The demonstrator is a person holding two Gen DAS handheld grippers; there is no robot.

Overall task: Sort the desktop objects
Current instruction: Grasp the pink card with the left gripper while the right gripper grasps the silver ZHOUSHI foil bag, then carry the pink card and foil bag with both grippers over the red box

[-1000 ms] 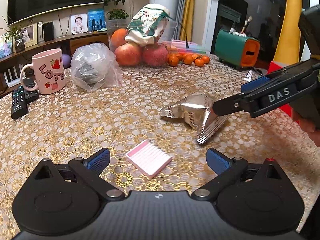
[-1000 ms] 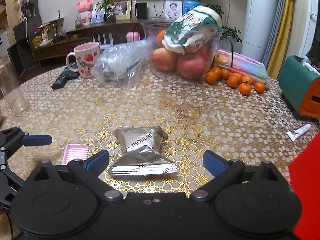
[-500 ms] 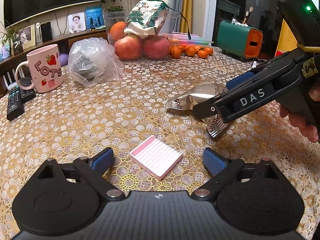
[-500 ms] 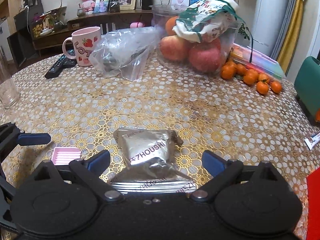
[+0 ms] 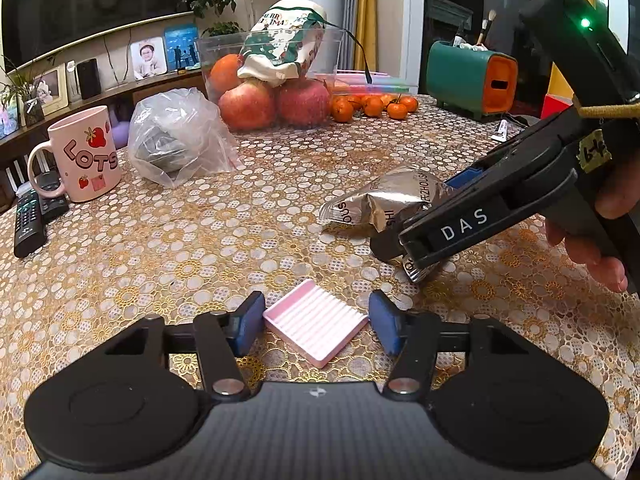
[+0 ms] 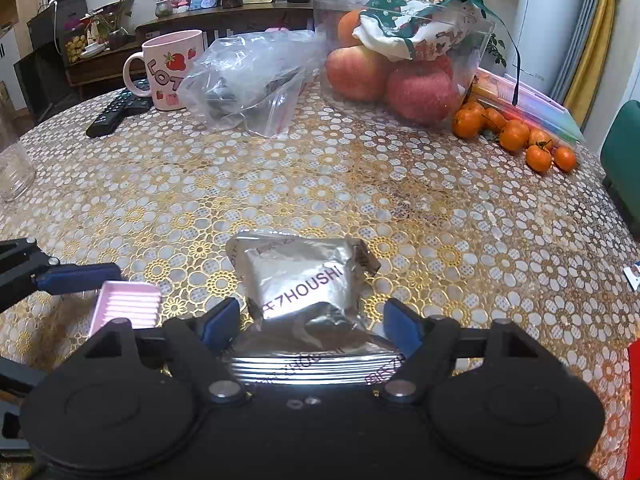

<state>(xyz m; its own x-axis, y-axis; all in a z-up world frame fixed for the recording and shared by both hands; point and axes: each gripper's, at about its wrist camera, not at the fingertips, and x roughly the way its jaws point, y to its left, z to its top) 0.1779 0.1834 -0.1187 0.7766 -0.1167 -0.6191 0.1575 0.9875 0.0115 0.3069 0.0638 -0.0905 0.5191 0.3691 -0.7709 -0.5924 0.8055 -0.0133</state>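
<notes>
A: Left gripper (image 5: pixel 316 314)?
B: Low over table (image 5: pixel 168 240), jaws narrowed round pink tray (image 5: pixel 315 323). Left pad just beside tray's left corner, right pad just beside right corner. Contact either side: can't tell.

A: Tray pos?
B: Flat on cloth, turned corner-on, near corner pointing at camera. Bare cloth fwd of it up to pouch (image 5: pixel 384 204).

A: Right gripper (image 6: pixel 312 318)?
B: Also low, jaws part-closed astride pouch. Crimped near edge under gripper body; pads beside crumpled waist, small gaps both sides. Not pinched, as far as visible.

A: Pouch lie?
B: On cloth, silver, wrinkled, far end toward table middle. In left view, right tool's arm laid across near end.

A: Spacing betw the two?
B: Close. In right view tray sits just left of right gripper, left tool's blue finger just above tray's far edge.

A: Room beyond?
B: Wide bare patch mid-table. Past it: mug (image 5: pixel 82 152) + remotes (image 5: pixel 34 216) far left, plastic bag (image 5: pixel 180 136) beside mug, fruit bin (image 6: pixel 404 44) centre-back, tangerines (image 6: pixel 516 136) right of bin. Glass (image 6: pixel 12 168) at left edge in right view. Green box (image 5: pixel 472 78) at far right edge.
</notes>
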